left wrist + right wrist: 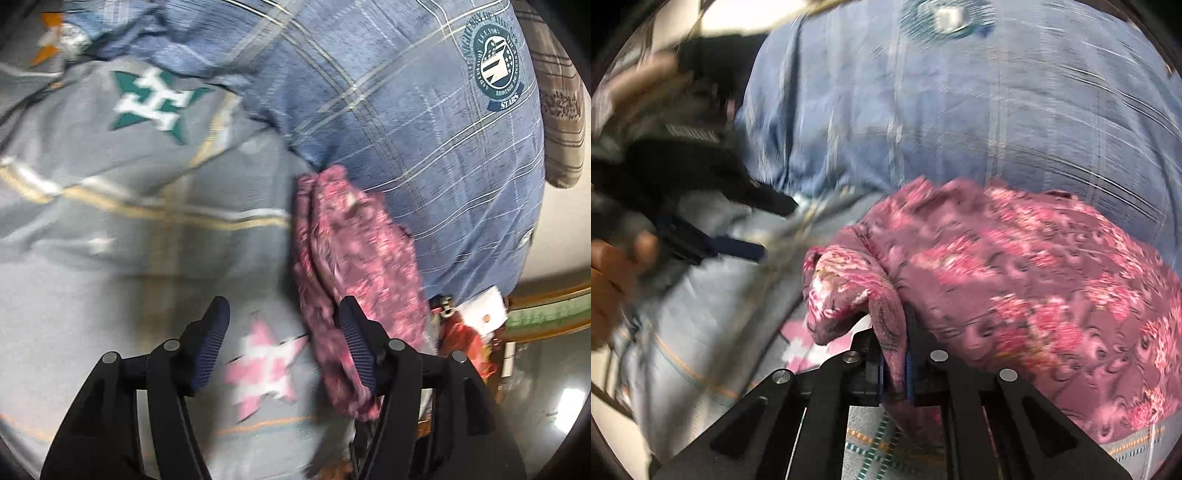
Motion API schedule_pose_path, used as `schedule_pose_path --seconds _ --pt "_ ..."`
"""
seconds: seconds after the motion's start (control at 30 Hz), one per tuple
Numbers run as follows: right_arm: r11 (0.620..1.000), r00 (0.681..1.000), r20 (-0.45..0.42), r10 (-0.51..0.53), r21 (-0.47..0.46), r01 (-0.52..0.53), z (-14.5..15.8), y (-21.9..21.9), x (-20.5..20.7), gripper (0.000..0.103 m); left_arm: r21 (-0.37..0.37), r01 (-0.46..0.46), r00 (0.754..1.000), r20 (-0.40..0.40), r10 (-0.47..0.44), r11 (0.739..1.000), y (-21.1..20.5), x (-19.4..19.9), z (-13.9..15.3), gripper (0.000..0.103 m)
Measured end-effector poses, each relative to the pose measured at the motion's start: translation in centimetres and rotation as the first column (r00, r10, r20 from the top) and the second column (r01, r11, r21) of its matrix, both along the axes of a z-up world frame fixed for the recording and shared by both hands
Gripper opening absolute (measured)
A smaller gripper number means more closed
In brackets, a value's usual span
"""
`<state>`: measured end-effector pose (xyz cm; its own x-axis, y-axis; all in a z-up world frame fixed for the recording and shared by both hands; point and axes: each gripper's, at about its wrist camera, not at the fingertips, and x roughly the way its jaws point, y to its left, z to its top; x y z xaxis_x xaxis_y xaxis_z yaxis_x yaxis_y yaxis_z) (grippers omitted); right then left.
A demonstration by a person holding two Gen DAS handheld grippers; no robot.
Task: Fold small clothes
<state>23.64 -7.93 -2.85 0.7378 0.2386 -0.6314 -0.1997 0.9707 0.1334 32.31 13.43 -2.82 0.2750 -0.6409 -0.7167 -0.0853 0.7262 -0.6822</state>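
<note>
Nearest us, our right gripper (894, 363) has its fingers clamped on a fold of the pink floral garment (1015, 280), which lies bunched on the bed (110, 192). Our left gripper (283, 345) hangs with fingers apart, empty, just beside the cloth. We should probably catch the opposite edge with it, beyond the bunch, and pull taut so the fold lies flat.

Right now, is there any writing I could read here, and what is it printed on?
"STARS": banner under the round crest on the blue plaid bedding.
Ring lettering around that crest: too small and warped to read.
White packet at the bed's edge: mark unreadable.
Right wrist view: crest blurred, nothing readable.
</note>
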Motion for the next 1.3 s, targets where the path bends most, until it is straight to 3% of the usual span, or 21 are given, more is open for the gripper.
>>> schedule_pose_path --seconds 0.07,0.17,0.37,0.4,0.47,0.5,0.53,0.83,1.03,1.3 --pt "1.0 1.0 0.009 0.002 0.026 -0.002 0.3 -0.7 -0.3 0.007 -0.031 0.006 1.0 0.002 -0.006 0.999 -1.6 1.2 -0.1 0.063" --pt "0.999 1.0 0.005 0.015 0.051 -0.016 0.3 -0.8 -0.3 0.007 -0.013 0.016 1.0 -0.017 -0.016 1.0 -4.5 2.9 -0.6 0.067" --pt "0.993 1.0 -0.003 0.019 0.118 -0.019 -0.1 -1.3 -0.6 0.007 0.08 0.105 0.993 -0.07 -0.1 0.991 -9.5 4.7 -2.1 0.066" --pt "0.991 1.0 -0.005 0.019 0.129 -0.018 -0.2 -1.6 -0.5 0.007 0.086 0.114 0.992 -0.058 -0.109 0.99 -10.1 4.7 -2.0 0.063" --pt "0.988 1.0 -0.005 0.02 0.155 -0.018 -0.2 -2.2 -0.6 0.007 0.106 0.122 0.992 -0.035 -0.119 0.987 -10.8 4.7 -1.5 0.042" --pt "0.987 1.0 -0.004 0.018 0.162 -0.017 -0.2 -2.4 -0.7 0.006 0.12 0.132 0.991 -0.02 -0.13 0.984 -11.2 4.7 -1.0 0.025" --pt "0.986 1.0 0.0 0.015 0.167 -0.015 -0.1 -2.8 -0.9 0.006 0.128 0.136 0.991 -0.012 -0.136 0.982 -11.4 4.6 -0.7 0.02" --pt "0.956 0.996 0.074 -0.05 0.291 0.027 2.3 -7.4 -3.9 0.006 0.18 0.165 0.971 0.144 -0.192 0.97 -15.3 1.9 5.2 0.015" --pt "0.911 0.987 0.08 -0.141 0.4 0.097 2.7 -12.6 -6.8 0.006 0.21 0.217 0.948 0.188 -0.257 0.953 -20.7 -0.3 8.6 0.015" --pt "0.801 0.961 0.036 -0.273 0.562 0.206 1.6 -21.4 -9.8 0.006 0.263 0.276 0.919 0.208 -0.334 0.925 -30.1 -2.3 9.7 0.014"
